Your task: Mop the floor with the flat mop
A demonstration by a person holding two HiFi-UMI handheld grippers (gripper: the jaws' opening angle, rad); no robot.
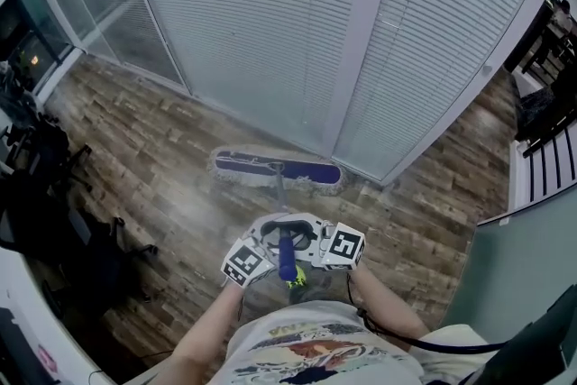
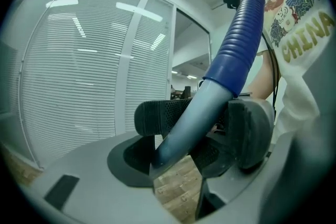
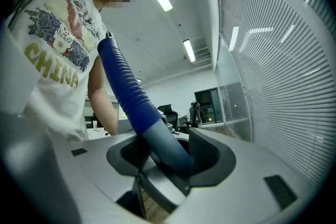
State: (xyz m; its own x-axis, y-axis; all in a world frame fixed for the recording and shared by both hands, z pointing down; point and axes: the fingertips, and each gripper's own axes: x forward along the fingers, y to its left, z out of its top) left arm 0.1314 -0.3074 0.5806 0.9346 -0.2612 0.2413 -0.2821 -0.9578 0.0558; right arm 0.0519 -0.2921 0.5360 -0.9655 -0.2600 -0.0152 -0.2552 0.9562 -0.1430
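Note:
The flat mop's head, a purple pad with a pale fringe, lies on the wood floor close to the foot of the glass wall. Its grey shaft rises toward me and ends in a blue ribbed grip. Both grippers clasp it from either side at waist height: the left gripper and the right gripper. In the left gripper view the shaft crosses between the black pads of the left gripper, which press on it. In the right gripper view the right gripper is shut on the same handle.
A glass wall with shut blinds runs across ahead, its base just behind the mop head. Black office chairs stand at the left. A dark slatted bench and a grey partition are at the right. Wood floor stretches left of the mop.

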